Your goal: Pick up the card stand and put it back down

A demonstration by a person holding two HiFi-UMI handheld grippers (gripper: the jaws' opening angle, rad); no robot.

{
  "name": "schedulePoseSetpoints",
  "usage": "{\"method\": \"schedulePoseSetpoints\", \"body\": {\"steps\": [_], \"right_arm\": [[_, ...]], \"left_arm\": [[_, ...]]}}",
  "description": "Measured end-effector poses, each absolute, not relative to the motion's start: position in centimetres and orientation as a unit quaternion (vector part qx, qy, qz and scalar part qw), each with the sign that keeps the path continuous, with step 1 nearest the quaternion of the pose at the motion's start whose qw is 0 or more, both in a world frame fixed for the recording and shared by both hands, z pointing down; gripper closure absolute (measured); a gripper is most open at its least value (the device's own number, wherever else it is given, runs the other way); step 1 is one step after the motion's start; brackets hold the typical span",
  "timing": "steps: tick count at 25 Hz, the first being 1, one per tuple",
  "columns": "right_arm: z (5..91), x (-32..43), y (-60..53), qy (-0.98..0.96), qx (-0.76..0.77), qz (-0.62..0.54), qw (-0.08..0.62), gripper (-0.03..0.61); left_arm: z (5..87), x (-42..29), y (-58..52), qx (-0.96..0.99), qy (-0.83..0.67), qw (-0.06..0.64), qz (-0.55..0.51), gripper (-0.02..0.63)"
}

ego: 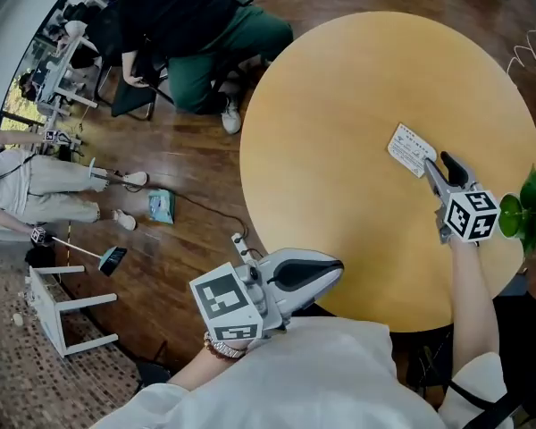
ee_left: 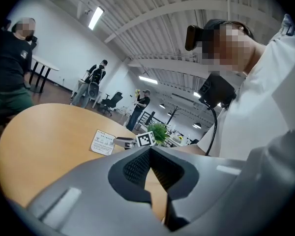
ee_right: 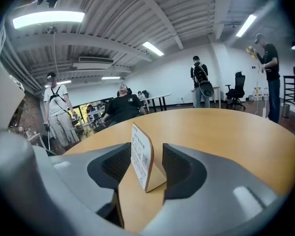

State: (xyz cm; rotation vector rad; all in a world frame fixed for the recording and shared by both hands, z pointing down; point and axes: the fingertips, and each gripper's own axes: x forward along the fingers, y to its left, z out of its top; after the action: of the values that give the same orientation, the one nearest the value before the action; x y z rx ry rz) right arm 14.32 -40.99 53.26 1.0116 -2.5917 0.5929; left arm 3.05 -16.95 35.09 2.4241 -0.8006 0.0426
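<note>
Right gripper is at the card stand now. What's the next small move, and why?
Probably close the right gripper on the card stand. In the right gripper view the stand sits upright on the table between the open jaws, level with the pads, with a gap on each side, so nothing grips it yet. Closing there should secure it before any lift.

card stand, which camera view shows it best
The right gripper view: the card stand stands upright and close, between the right gripper's open fingers with gaps either side. The head view shows it small, from above; the left gripper view shows it small and far across the table.
</note>
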Motion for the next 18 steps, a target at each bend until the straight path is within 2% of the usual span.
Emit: {"method": "schedulePoseSetpoints", "body": {"steps": [5, 8, 10, 18], "right_arm": [[55.6, 12.4, -42.3, -0.916, 0.31, 0.197, 0.161, 0.393], [54.1, 11.4, -42.8, -0.927, 0.283, 0.194, 0.15, 0.433], [53.5, 10.9, -42.6, -0.933, 0.266, 0.192, 0.148, 0.519], [53.1, 10.0, -41.8, -0.938, 0.253, 0.185, 0.144, 0.555]], "left_arm": [[37.0, 2.5, -17.2, 0.899, -0.309, 0.307, 0.037, 0.614], [36.2, 0.3, -18.4, 0.887, -0.341, 0.311, 0.032, 0.614], [36.2, -1.1, -19.0, 0.877, -0.365, 0.309, 0.034, 0.614], [37.1, -1.7, -19.9, 0.878, -0.363, 0.31, 0.036, 0.614]]}}
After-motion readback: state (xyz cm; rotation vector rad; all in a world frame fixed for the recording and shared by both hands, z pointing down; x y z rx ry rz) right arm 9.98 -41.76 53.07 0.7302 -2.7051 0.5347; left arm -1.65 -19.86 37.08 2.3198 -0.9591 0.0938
